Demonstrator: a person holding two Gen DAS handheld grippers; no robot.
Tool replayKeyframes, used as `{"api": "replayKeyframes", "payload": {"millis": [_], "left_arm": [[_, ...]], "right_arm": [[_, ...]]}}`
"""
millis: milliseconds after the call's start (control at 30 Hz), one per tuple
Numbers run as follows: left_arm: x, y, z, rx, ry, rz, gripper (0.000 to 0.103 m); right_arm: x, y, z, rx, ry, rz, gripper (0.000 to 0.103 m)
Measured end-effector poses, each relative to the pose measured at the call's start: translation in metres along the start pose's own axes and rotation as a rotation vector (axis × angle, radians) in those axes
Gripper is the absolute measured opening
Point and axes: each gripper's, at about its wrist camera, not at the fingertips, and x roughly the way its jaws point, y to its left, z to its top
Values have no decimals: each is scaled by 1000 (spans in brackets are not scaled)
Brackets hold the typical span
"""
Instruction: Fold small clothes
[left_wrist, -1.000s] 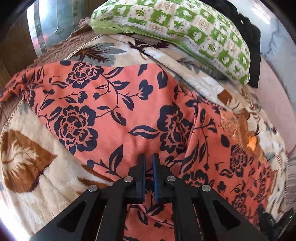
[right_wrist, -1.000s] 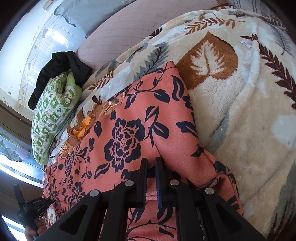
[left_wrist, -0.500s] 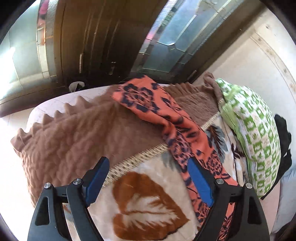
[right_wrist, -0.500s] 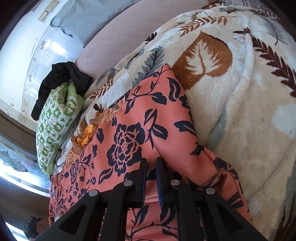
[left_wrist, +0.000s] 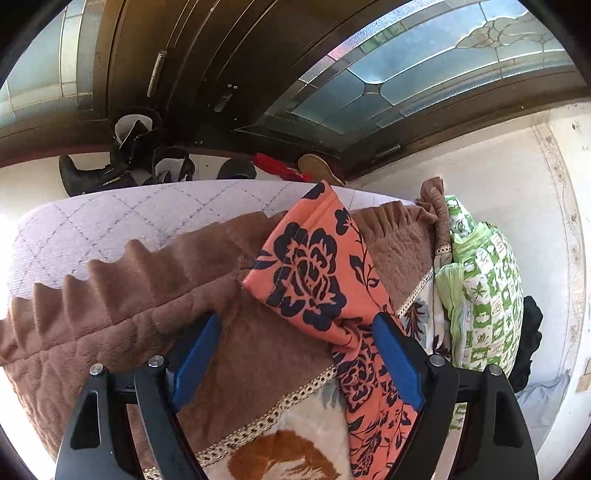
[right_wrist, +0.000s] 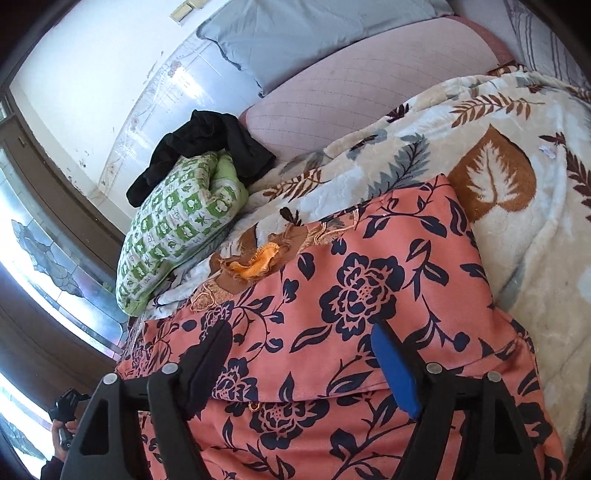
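Observation:
A coral garment with dark blue flowers (right_wrist: 369, 288) lies spread on the leaf-print blanket (right_wrist: 517, 229), its near edge folded over. My right gripper (right_wrist: 301, 328) hovers just above that fold; its jaws are opening and the pads press on nothing. In the left wrist view one narrow end of the garment (left_wrist: 306, 273) stretches over the blanket's brown border (left_wrist: 147, 314) toward the bed's edge. My left gripper (left_wrist: 295, 325) sits wide behind that end, its jaws closing a little, the cloth lying between the blue pads (left_wrist: 395, 365) but untouched.
A green patterned pillow (right_wrist: 173, 229) with a black garment (right_wrist: 207, 144) on it lies by the wall. An orange and brown embroidered cloth (right_wrist: 255, 262) pokes out past the coral garment. Boots (left_wrist: 122, 162) stand on the floor by a dark door (left_wrist: 184, 55) beyond the bed.
Both grippers went from shut on the garment to open. The left one swung away from the garment's middle to its end at the bed's edge. The right one rose slightly off the fold.

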Motion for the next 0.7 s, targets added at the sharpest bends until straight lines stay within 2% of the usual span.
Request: {"api": "replayKeyframes", "payload": {"millis": [67, 133, 200, 267, 367, 400, 467, 567, 700], "left_arm": [[6, -5, 8, -9, -11, -34, 62], [13, -11, 12, 9, -14, -3, 57], [24, -13, 17, 11, -8, 27, 41], [33, -13, 19, 17, -9, 68, 10], [29, -27, 17, 113, -64, 138, 5], [23, -40, 12, 174, -95, 161, 5], [8, -75, -6, 337, -145, 169, 5], [-15, -138, -53, 600, -183, 168, 5], [-42, -222, -150, 896, -132, 50, 5]], "right_arm": [[2, -3, 0, 21, 9, 8, 76], [2, -2, 0, 11, 11, 6, 72], [2, 2, 0, -11, 8, 1, 66], [2, 4, 0, -28, 4, 1, 60], [0, 6, 2, -50, -8, -23, 48], [-1, 7, 3, -57, -16, -35, 43], [-5, 5, 7, -53, -36, -48, 42], [-12, -3, 15, -16, -63, -54, 42], [-28, -10, 26, 17, -111, -61, 42]]}}
